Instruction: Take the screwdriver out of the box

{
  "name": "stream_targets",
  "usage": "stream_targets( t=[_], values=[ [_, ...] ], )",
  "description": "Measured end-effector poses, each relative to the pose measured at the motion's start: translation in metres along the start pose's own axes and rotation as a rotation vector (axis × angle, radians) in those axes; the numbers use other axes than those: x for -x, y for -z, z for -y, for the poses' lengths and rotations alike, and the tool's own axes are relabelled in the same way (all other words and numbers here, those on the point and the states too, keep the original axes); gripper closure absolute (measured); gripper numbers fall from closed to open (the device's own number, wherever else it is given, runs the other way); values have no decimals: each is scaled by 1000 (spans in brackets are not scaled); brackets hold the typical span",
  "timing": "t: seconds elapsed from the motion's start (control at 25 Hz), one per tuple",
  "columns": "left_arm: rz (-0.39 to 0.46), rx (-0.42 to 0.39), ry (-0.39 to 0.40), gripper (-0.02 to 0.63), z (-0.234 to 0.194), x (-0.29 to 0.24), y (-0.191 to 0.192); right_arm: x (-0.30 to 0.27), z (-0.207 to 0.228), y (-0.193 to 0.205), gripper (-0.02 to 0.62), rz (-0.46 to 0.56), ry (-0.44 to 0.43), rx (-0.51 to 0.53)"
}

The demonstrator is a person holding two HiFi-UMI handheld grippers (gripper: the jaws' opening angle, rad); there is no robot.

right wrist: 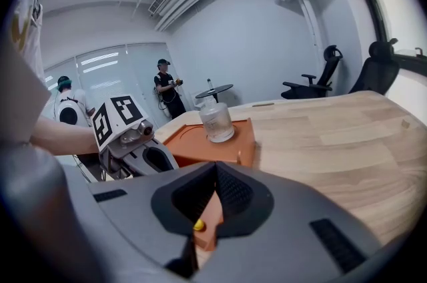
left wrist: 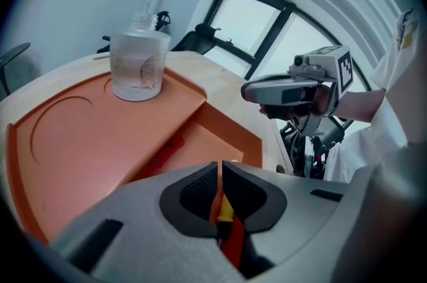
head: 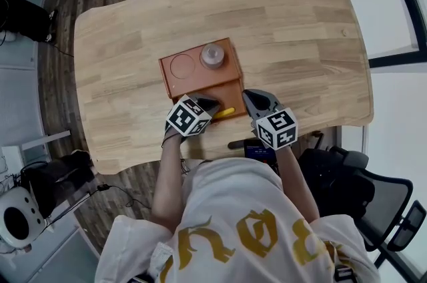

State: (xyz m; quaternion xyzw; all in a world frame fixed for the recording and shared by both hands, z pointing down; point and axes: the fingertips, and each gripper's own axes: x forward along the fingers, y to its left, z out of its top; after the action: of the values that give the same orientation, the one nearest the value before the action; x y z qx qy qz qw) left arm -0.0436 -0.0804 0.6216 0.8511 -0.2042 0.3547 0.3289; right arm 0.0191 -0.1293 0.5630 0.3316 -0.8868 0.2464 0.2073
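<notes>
An orange box (head: pixel 197 80) lies on the wooden table, its drawer (head: pixel 230 91) pulled out toward me. In the drawer lies the screwdriver (head: pixel 225 113), its yellow handle showing. The left gripper view has that handle (left wrist: pixel 225 207) just below the jaws, and the right gripper view shows only its yellow tip (right wrist: pixel 198 224). My left gripper (head: pixel 211 102) hangs shut over the drawer's left part, pads together (left wrist: pixel 219 169) with nothing between them. My right gripper (head: pixel 249 95) is also shut (right wrist: pixel 215 171), just right of the drawer's corner and apart from it.
A clear jar (head: pixel 212 56) stands on the box's top at the back right, beside a round recess (head: pixel 181 65). A red strip (left wrist: pixel 163 151) lies along the drawer's inner edge. The table's near edge (head: pixel 220 153) is close behind both grippers. Two people (right wrist: pixel 163 85) stand far off.
</notes>
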Motion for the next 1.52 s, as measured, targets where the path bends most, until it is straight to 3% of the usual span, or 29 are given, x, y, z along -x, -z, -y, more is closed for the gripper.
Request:
stream_targets(
  t=[0.32, 0.56, 0.96, 1.16, 1.52],
  values=[
    [-92, -59, 49, 586, 8, -16, 9, -4, 4, 2, 584, -18, -19, -1],
    [-181, -114, 77, 497, 11, -27, 17, -3, 10, 8, 584, -28, -18, -14],
    [-331, -267, 97, 434, 11, -42, 24, 4, 17, 18, 584, -40, -18, -51],
    [-384, -317, 72, 433, 12, -44, 25, 6, 26, 14, 584, -30, 2, -56],
    [-375, -331, -62, 416, 7, -41, 24, 7, 13, 8, 584, -20, -3, -35]
  ],
)
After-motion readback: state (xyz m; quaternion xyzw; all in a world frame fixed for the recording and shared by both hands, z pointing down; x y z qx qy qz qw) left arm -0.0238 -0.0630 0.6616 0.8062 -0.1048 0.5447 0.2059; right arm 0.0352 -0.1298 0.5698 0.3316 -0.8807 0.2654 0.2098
